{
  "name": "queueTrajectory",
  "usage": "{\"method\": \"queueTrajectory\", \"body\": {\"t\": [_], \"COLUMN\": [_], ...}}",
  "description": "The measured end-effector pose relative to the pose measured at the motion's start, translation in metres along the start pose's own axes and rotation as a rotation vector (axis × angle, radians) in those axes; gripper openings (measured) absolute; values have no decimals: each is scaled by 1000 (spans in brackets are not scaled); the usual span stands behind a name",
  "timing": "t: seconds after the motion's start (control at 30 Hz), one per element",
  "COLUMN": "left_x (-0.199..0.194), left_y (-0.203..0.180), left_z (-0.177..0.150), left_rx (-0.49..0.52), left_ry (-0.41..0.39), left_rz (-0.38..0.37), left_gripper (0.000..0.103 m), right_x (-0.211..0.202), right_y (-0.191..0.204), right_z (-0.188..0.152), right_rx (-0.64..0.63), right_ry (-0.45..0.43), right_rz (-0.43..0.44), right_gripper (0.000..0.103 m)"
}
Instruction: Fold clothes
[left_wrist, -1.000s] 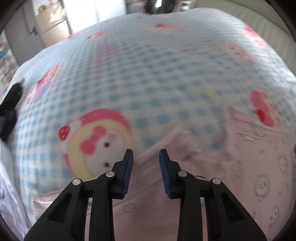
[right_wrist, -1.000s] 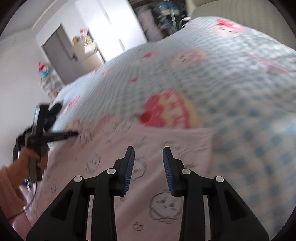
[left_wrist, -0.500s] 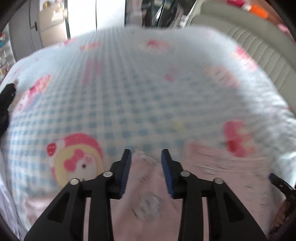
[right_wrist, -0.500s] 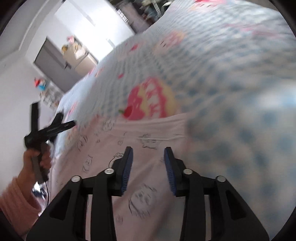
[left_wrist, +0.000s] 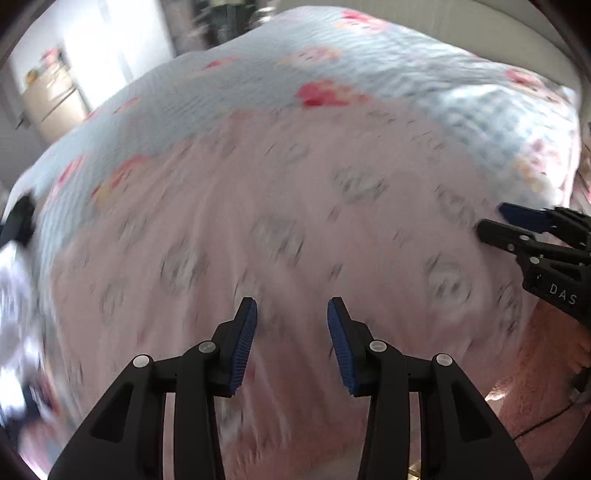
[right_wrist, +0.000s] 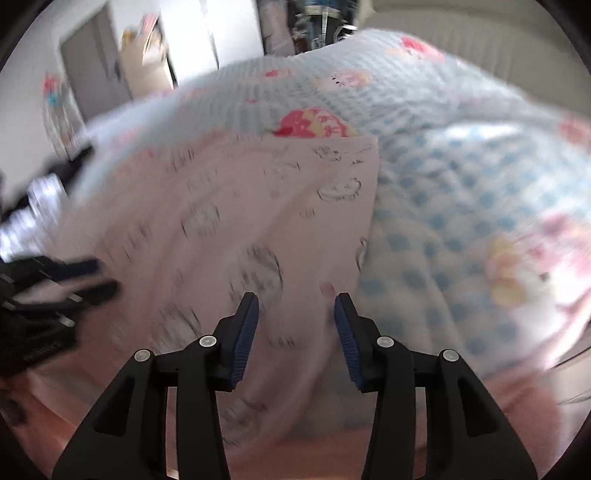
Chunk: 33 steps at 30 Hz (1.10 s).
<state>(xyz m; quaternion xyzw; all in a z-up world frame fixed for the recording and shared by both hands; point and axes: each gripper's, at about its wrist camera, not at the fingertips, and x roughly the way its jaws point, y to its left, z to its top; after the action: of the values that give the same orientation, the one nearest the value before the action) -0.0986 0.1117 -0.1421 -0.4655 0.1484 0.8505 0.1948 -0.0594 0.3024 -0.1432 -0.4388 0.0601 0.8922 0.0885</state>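
A pale pink garment with grey cartoon prints lies spread flat on the bed; it also shows in the right wrist view. My left gripper is open and empty above the garment's near part. My right gripper is open and empty over the garment's right edge. The right gripper also shows at the right of the left wrist view, and the left gripper at the left of the right wrist view. Both views are motion-blurred.
A blue-and-white checked bedspread with pink cartoon figures covers the bed. A padded headboard stands behind it. A cabinet and a door are at the far left. Dark and white items lie at the bed's left edge.
Both grippers have pulled back toward the near bed edge, so much more of the pink garment fills each view. Both stay open. The grippers now sit closer to each other.
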Motion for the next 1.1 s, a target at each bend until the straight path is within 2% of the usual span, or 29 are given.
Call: {"method": "queueTrajectory", "body": {"t": [0.07,0.1,0.17,0.23,0.27,0.33,0.4,0.43,0.5,0.57,0.63,0.77,0.8,0.87,0.97,1.03,1.1], "left_x": [-6,-11,-26,-29,-26,-21,-16,-12,-5,-7,-13,-32,-35,-37,-29,-26,-30], "left_y": [12,19,34,43,42,38,33,32,29,29,32,52,60,74,76,70,62], "left_z": [-10,-16,-28,-36,-39,-45,-51,-53,-58,-62,-66,-78,-82,-89,-96,-99,-104], "left_rx": [-85,-129,-202,-245,-263,-273,-272,-276,-272,-258,-255,-332,-366,-422,-418,-377,-325], "left_ry": [6,0,-26,-39,-36,-26,-9,14,46,53,49,-46,-52,-57,-5,26,21], "left_rz": [-29,-51,-83,-103,-115,-125,-125,-117,-95,-87,-88,-138,-136,-128,-100,-69,-12], "left_gripper": [42,42,42,42,42,42,42,42,41,43,43,43,43,42,42,41,43], "right_x": [7,9,3,-11,-20,-33,-29,-23,-12,-11,-16,-28,-31,-43,-48,-40,-32], "right_y": [-4,-14,-31,-39,-39,-35,-24,-17,-7,-9,-19,-39,-41,-34,-13,-1,5], "right_z": [-10,-14,-17,-20,-21,-26,-33,-38,-45,-45,-46,-54,-54,-53,-52,-57,-62], "right_rx": [-5,36,120,168,187,212,224,218,172,161,178,249,253,240,145,80,46], "right_ry": [49,76,78,43,12,-27,10,44,102,108,99,80,66,11,-5,49,96], "right_rz": [-56,-50,-26,-23,-6,89,192,216,156,116,36,-34,-42,25,122,92,35], "right_gripper": [44,44,44,45,45,46,46,46,44,43,43,45,45,46,49,49,49]}}
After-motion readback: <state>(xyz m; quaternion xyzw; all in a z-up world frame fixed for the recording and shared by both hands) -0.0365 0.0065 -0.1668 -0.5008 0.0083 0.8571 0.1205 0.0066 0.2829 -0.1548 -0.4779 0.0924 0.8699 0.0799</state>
